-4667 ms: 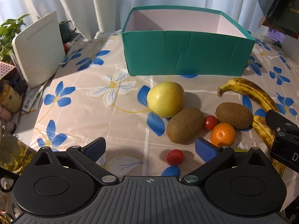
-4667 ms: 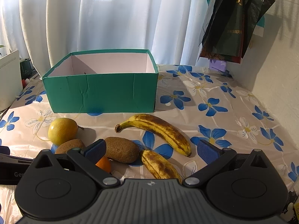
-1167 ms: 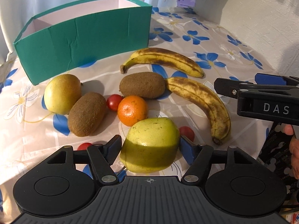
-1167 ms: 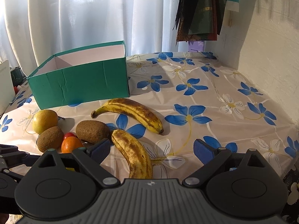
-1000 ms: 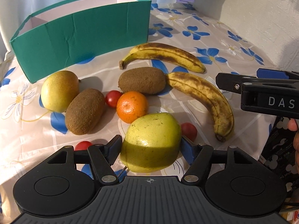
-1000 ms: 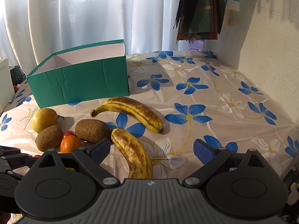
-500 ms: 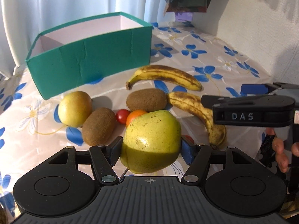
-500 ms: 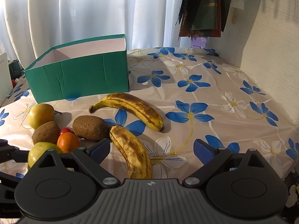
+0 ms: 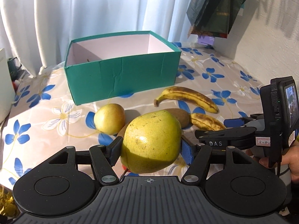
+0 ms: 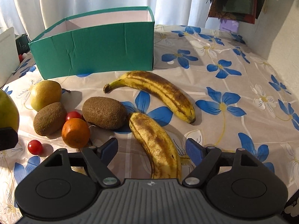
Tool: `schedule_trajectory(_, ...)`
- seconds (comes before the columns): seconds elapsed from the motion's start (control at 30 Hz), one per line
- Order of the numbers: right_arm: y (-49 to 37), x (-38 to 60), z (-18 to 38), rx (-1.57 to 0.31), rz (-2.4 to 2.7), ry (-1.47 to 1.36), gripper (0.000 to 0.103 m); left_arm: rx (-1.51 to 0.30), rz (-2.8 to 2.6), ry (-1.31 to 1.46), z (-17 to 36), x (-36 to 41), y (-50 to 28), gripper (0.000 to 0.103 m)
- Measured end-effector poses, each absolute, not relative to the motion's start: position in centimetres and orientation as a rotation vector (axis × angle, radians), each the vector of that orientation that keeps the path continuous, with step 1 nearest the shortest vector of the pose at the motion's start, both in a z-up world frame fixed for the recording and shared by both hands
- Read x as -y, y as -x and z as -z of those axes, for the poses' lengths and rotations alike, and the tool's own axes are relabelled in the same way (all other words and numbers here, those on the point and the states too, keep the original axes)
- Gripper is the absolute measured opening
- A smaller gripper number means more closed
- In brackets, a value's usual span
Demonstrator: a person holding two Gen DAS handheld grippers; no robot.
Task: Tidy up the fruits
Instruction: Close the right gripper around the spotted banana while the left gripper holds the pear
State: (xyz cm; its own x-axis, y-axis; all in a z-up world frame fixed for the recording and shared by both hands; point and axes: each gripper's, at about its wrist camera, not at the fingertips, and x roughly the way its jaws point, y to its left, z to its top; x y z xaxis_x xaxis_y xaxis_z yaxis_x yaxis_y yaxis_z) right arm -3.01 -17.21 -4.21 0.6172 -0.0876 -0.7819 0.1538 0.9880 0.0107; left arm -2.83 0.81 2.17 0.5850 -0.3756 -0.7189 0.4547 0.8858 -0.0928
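Left wrist view: the left gripper [image 9: 151, 148] is clamping the green pear [image 9: 151, 141] above the tablecloth [image 9: 46, 112], narrow end toward the camera. Right wrist view: the right gripper [image 10: 151, 150], tilted downward, is closing around the near banana [image 10: 155, 141], pads not touching; banana's long axis is running between the jaws

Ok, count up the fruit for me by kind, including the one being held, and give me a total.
Pears: 2, one held in the left gripper, one on the table
Bananas: 2
Kiwis: 2
Oranges: 1
Cherry tomatoes: 2
Total: 9
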Motion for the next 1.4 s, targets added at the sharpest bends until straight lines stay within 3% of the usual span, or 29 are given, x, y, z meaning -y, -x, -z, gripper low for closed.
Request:
schedule_trajectory(0.23,2.5,17.0,4.8,-0.923,0.142,-0.061,0.072,-0.838,0.449,-0.107,-2.1,-1.2,2.7,0.069)
schedule_trajectory(0.4,1.9,17.7,5.3,-0.952,0.171,-0.053,0.053,-0.841,0.439,-0.115,-2.2,-1.2,2.5,0.069)
schedule_trajectory(0.63,1.7,18.4,5.4,-0.953,0.144,-0.084,0.05,-0.845,0.441,-0.122,-2.3,-1.0,2.5,0.069)
schedule_trajectory(0.97,2.6,18.6,5.1,-0.939,0.139,-0.058,0.036,-0.837,0.439,-0.137,-2.8,-0.7,2.5,0.069)
schedule_trajectory(1.4,4.9,19.3,2.6,-0.827,0.162,-0.12,0.034,-0.824,0.433,-0.142,-3.7,-0.3,1.9,0.069)
